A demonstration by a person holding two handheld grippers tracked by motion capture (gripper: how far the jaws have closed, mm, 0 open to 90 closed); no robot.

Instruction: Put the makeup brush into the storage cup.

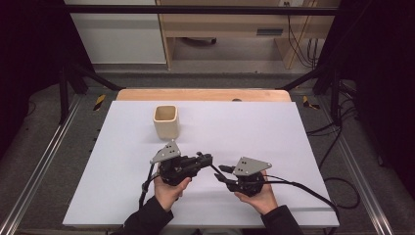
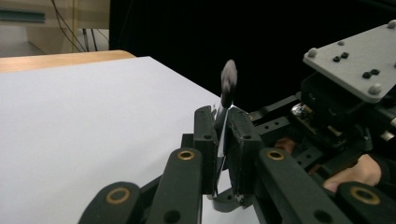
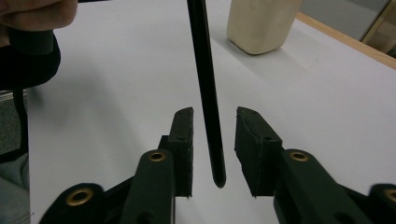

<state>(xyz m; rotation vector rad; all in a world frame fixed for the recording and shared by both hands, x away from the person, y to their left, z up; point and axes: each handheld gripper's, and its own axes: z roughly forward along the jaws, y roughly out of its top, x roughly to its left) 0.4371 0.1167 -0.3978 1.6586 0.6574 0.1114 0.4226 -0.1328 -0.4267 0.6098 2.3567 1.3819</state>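
The right gripper [image 3: 212, 149] has its fingers released, the black brush handle [image 3: 205, 93] hanging loose between them. The left gripper [image 2: 223, 140] clenches the brush [image 2: 228, 86] near its bristled head. Beyond, a cup [image 1: 166, 121] stands on the desk [image 1: 274, 127].

My left gripper [image 2: 223, 140] hides the brush's [image 2: 228, 81] middle; its tip looks blurred, and the cup [image 3: 261, 23] is cropped at the top edge.
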